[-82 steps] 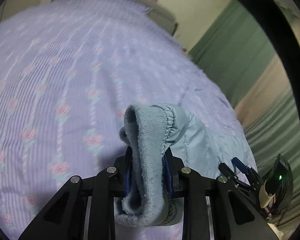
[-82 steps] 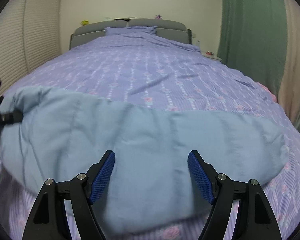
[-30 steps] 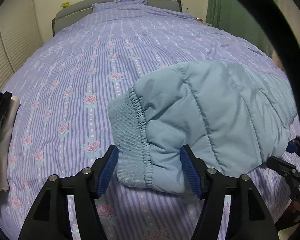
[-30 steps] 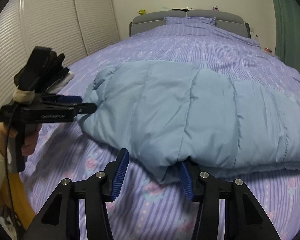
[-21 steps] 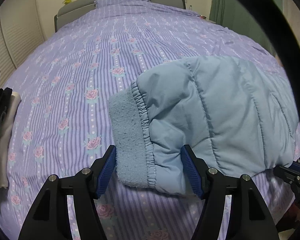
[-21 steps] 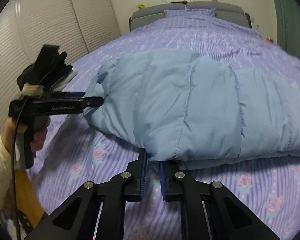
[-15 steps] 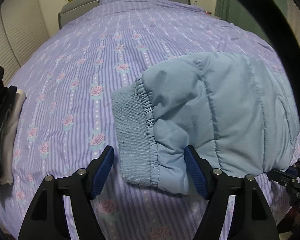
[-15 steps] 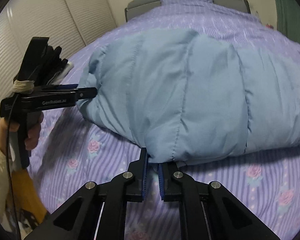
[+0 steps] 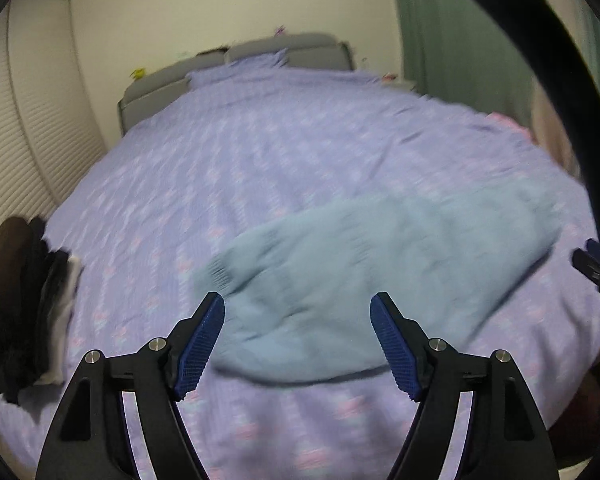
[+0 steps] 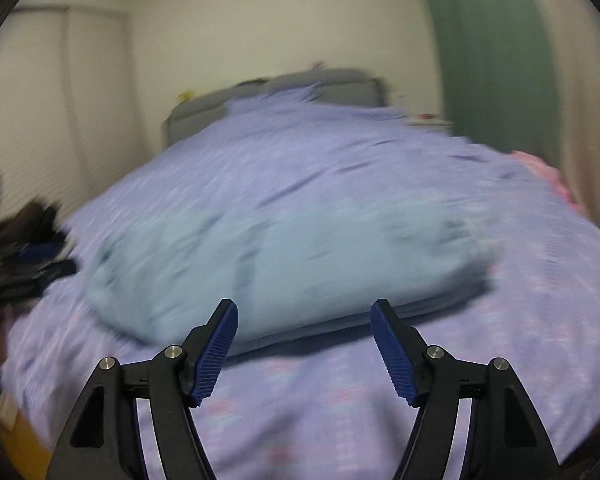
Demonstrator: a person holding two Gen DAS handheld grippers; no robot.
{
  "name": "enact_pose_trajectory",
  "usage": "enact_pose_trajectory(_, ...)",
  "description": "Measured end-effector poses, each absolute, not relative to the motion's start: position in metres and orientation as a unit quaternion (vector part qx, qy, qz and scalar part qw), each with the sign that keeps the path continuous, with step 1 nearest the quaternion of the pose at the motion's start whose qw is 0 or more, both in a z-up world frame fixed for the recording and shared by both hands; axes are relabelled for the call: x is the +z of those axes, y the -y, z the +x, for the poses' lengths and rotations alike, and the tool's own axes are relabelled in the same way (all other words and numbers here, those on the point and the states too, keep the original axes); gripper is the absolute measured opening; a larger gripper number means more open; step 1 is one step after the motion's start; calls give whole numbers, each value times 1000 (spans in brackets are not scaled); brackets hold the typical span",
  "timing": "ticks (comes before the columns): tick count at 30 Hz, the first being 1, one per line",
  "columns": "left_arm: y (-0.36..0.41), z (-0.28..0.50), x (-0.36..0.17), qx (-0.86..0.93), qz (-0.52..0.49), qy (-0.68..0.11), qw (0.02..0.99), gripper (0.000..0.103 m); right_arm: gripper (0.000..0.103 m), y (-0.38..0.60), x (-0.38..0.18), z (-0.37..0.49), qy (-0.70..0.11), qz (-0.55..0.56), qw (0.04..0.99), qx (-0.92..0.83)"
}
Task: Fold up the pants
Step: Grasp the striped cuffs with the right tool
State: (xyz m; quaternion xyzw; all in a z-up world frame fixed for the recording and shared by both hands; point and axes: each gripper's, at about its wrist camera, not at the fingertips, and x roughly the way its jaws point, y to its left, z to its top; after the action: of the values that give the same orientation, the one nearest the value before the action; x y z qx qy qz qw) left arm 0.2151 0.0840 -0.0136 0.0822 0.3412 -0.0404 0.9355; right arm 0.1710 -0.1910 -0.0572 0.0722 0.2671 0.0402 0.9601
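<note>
We see dim, flat indoor light with a cool cast and no glare. Both views are smeared by motion blur, so the bedspread [image 9: 300, 152] pattern dissolves. Fisheye curvature bends the edges, framed by dark vignette rings.

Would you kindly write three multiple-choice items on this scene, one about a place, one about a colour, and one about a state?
1. Where do the pants lie?
A. on the bedspread
B. on the floor
C. on the headboard

2. What colour are the pants?
A. dark red
B. light blue
C. bright yellow

3. How do the left tongs stand?
A. shut on the pants
B. shut on nothing
C. open, holding nothing

Answers:
1 A: the pants rest flat on the purple bedspread.
2 B: the padded fabric shows light blue in both wrist views.
3 C: the left tongs have their blue pads wide apart with the pants beyond them; the right tongs are open likewise.
</note>
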Motion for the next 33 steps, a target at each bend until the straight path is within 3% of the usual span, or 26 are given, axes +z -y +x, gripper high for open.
enact_pose_trajectory(8, 3, 232, -11, -109, 74, -313, 941, 74, 75, 289, -66, 189, -250, 176, 952, -19)
enact_pose_trajectory(13, 36, 254, -27, -136, 37, -343, 929, 51, 79, 318, -87, 211, -257, 262, 930, 5)
enact_pose_trajectory(19, 59, 274, -46, -138, 39, -369, 918, 35, 79, 330, -112, 240, -278, 309, 909, 25)
enact_pose_trajectory(29, 75, 294, -81, -113, 90, -395, 907, 23, 79, 341, -146, 277, -305, 374, 874, 60)
enact_pose_trajectory(33, 65, 302, -95, -100, 90, -416, 899, 14, 79, 341, -150, 284, -305, 384, 869, 70)
